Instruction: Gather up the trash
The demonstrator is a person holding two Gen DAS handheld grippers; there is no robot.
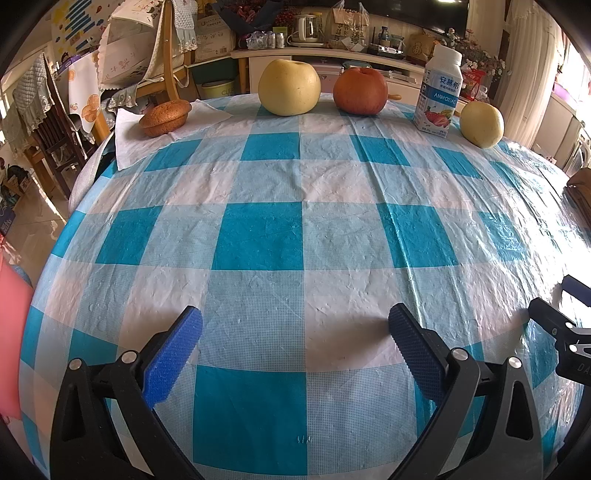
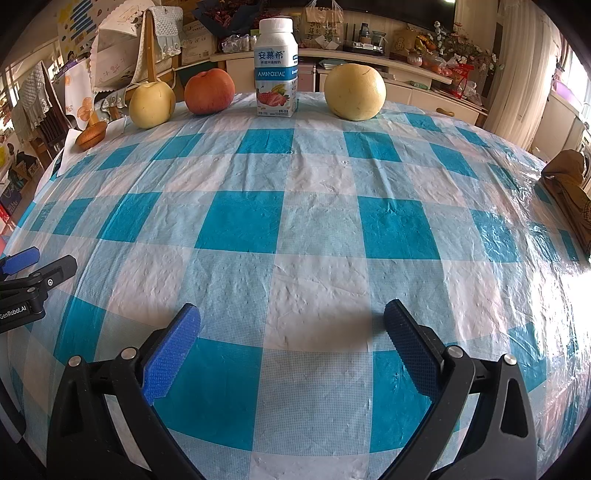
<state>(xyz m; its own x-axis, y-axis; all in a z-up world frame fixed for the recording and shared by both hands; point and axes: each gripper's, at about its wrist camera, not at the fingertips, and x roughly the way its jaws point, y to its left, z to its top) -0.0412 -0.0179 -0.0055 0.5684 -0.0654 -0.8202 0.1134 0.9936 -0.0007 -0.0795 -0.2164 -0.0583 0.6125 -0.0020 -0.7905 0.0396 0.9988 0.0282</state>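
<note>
Both jaws wide and empty, left gripper (image 1: 295, 332) and right gripper (image 2: 291, 328) hover low-centre over the checked tablecloth (image 1: 295, 236), nothing collected yet, so next is probably a long reach toward the yogurt bottle (image 2: 276, 70), top centre.

- A lived-in home dining room, centred on a table (image 1: 295, 229) under a blue-and-white checked plastic cloth.
- Behind the table: a long cream sideboard (image 1: 325, 61) crowded with a glass kettle (image 1: 308, 27), jars and bags.
- Left of the table: wooden chairs (image 1: 166, 70) with lace covers.
</note>
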